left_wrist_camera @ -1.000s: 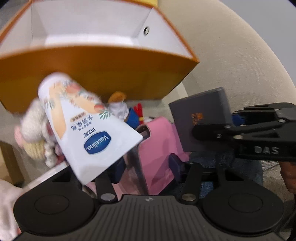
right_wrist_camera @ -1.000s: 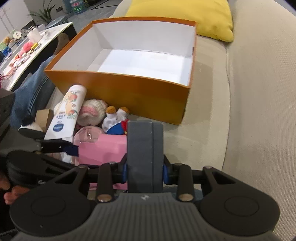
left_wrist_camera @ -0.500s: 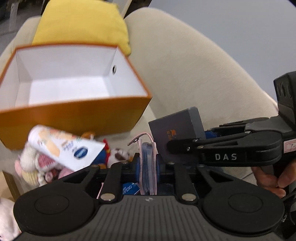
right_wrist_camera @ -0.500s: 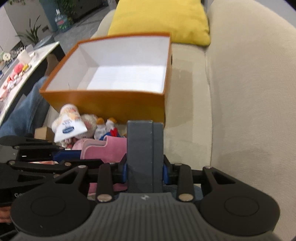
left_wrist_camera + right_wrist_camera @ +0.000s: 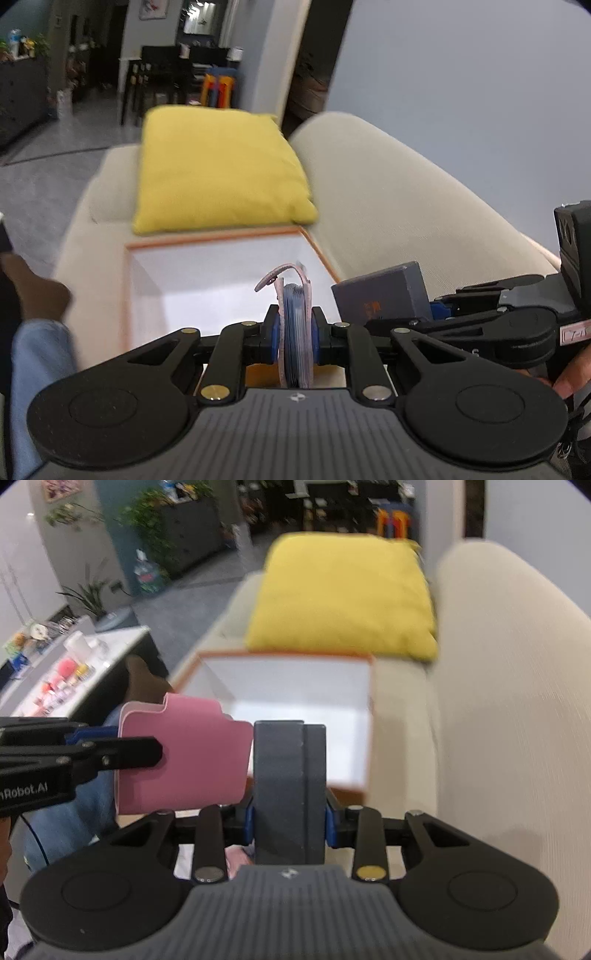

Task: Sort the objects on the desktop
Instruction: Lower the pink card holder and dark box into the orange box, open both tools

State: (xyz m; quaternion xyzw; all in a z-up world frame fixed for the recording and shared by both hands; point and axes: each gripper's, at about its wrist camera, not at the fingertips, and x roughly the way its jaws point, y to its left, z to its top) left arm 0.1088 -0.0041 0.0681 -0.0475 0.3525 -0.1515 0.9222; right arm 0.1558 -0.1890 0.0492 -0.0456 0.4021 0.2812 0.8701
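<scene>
The left tool (image 5: 294, 338) pinches a pink card wallet (image 5: 293, 325) edge-on between its blue pads, its strap curling up above the grip. Just to its right, the right tool (image 5: 437, 317) pinches a dark grey box (image 5: 384, 297) whose side carries a small orange mark, too blurred to read. Beyond both tools lies an open orange box (image 5: 221, 236) with a white inside, sitting on a beige sofa (image 5: 406, 206), and behind that a yellow cushion (image 5: 218, 170). The right wrist view shows what the left cannot: the wallet's (image 5: 181, 757) broad pink face, held just left of the grey box (image 5: 290, 790), which stands upright and clamped in the right tool (image 5: 290, 821). The left tool (image 5: 122, 753) reaches in from the left, with white lettering ending "nRobot.AI" on its body. Farther left stands a white desk (image 5: 122, 638) scattered with small colourful things, too blurred to name. The orange box (image 5: 280, 657) again lies straight ahead of the tools.
</scene>
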